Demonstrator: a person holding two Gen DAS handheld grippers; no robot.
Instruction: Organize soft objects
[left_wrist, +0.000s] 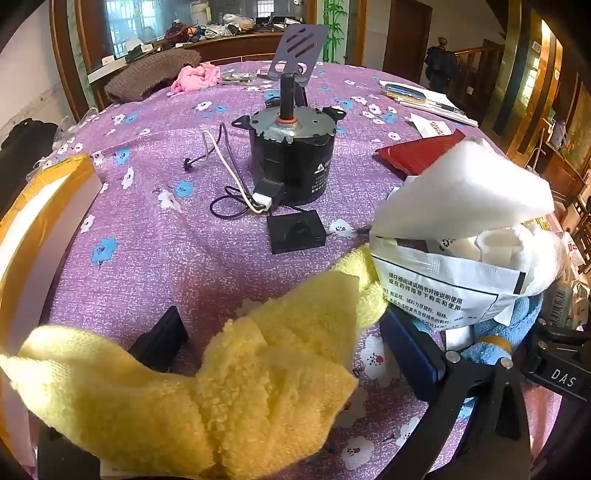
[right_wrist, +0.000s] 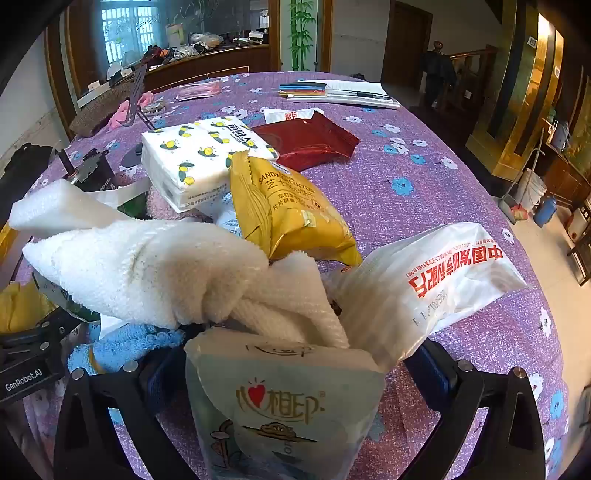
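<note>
In the left wrist view, the left gripper (left_wrist: 280, 373) is standing wide open over the purple floral tablecloth (left_wrist: 155, 236). A yellow towel (left_wrist: 229, 373) is lying crumpled across the gap, its long axis running from the lower left up toward the right, where a narrow tail is reaching a printed white sachet (left_wrist: 439, 288). Whether the fingers are pinching the towel cannot be told; one black finger (left_wrist: 162, 343) is poking up behind the cloth, unclamped. Ahead, a black motor (left_wrist: 291, 158) is standing upright with its shaft pointing up, its wires (left_wrist: 229, 173) trailing on the cloth, and a small black block (left_wrist: 297, 236) is lying just in front of it. A white foam block (left_wrist: 461, 195) is leaning over the sachet, and a blue towel (left_wrist: 506, 332) is bunching beneath, beside the other gripper's frame.

In the right wrist view, the right gripper (right_wrist: 291, 373) is spreading wide around a pale blue tissue pack (right_wrist: 288, 410), which is standing on end between the fingers with its long axis pointing away; contact is not clear. A white towel (right_wrist: 155, 269) is heaping behind it, stretching left to right. A yellow snack bag (right_wrist: 291, 210), a lemon-print tissue pack (right_wrist: 199, 158), a red foil pouch (right_wrist: 310, 144) and a white plastic bag (right_wrist: 436, 280) are crowding the way ahead.
</note>
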